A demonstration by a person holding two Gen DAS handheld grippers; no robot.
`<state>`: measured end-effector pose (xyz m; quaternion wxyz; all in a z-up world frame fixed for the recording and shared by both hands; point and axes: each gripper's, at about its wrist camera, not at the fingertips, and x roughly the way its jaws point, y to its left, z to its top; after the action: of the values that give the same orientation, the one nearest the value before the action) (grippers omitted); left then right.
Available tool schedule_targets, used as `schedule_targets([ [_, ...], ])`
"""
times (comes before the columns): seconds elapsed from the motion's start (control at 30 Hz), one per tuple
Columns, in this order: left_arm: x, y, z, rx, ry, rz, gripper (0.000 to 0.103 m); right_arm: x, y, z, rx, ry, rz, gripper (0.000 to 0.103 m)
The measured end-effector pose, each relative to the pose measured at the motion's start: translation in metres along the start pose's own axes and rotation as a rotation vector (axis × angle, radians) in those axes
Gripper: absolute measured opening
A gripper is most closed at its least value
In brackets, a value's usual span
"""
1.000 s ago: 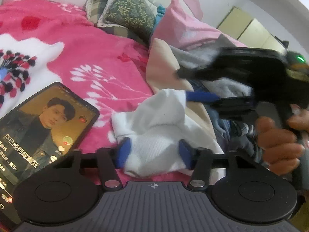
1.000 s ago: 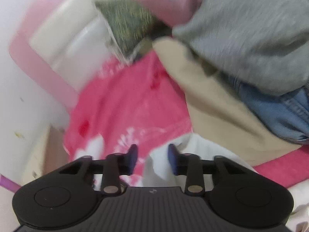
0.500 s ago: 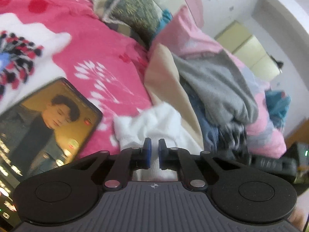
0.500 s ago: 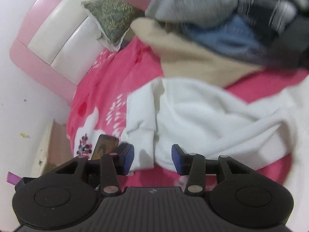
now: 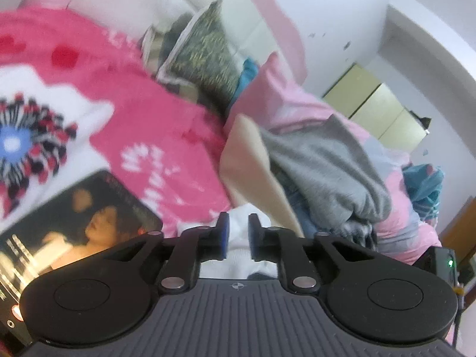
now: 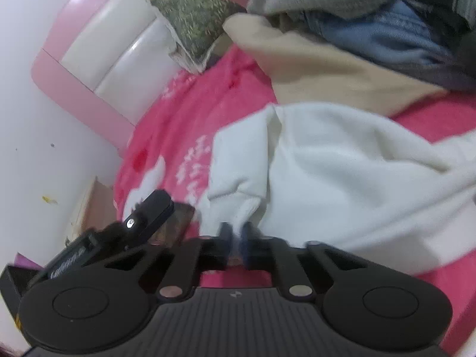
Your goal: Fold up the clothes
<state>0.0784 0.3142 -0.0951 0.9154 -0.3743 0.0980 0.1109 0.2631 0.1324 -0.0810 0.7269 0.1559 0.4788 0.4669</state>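
Observation:
A white garment [image 6: 342,178] lies crumpled on the pink bedspread [image 6: 184,113]. My right gripper [image 6: 235,235] is shut on the ribbed cuff of its sleeve, which is pinched between the blue pads. In the left wrist view the same white fabric [image 5: 238,217] fills the gap of my left gripper [image 5: 238,232]. Its jaws are opening slightly, though both pads still touch the bunched cloth. One black finger of the left gripper [image 6: 151,208] shows just left of the right gripper. Most of the garment is hidden under the left gripper's body.
A lit phone [image 5: 83,217] lies on the bedspread left of the garment. A pile of grey [image 5: 327,172], beige [image 5: 253,166] and denim [image 6: 386,38] clothes sits behind it. A green patterned pillow [image 5: 202,53] leans on the pink-and-white headboard [image 6: 89,68].
The right gripper came down to the sleeve cuff and shut on it. The left gripper closed from wide open onto the white fabric, then its pads parted a little as its view tipped upward.

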Motion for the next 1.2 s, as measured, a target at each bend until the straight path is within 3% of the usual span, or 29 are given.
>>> schedule_targets([
  [0.1,-0.006,-0.002,0.002,0.014,-0.04,-0.008,0.028,-0.018,0.012,0.016,-0.018,-0.103,0.042,0.003],
  [0.23,-0.002,-0.008,0.0,0.043,-0.012,-0.045,0.058,-0.037,0.036,0.042,-0.081,-0.174,0.071,0.003],
  [0.33,-0.002,-0.018,-0.004,0.112,-0.013,-0.075,0.069,-0.05,0.055,0.05,-0.122,-0.211,0.094,0.003],
  [0.53,0.003,-0.026,-0.011,0.164,0.058,-0.16,0.072,-0.113,0.092,0.057,-0.181,-0.381,0.121,0.003],
  [0.67,0.021,-0.012,-0.012,-0.013,0.241,-0.301,0.072,-0.179,0.122,0.059,-0.246,-0.554,0.045,0.003],
  [0.73,0.027,-0.009,-0.015,-0.057,0.289,-0.318,0.072,-0.214,0.134,0.054,-0.278,-0.638,0.015,0.003],
  [1.0,0.032,-0.02,-0.028,-0.017,0.348,-0.34,0.071,-0.332,0.149,0.022,-0.272,-0.91,-0.093,0.003],
  [1.2,0.036,-0.023,-0.032,-0.003,0.368,-0.331,0.071,-0.357,0.153,0.039,-0.26,-0.949,-0.129,0.003],
])
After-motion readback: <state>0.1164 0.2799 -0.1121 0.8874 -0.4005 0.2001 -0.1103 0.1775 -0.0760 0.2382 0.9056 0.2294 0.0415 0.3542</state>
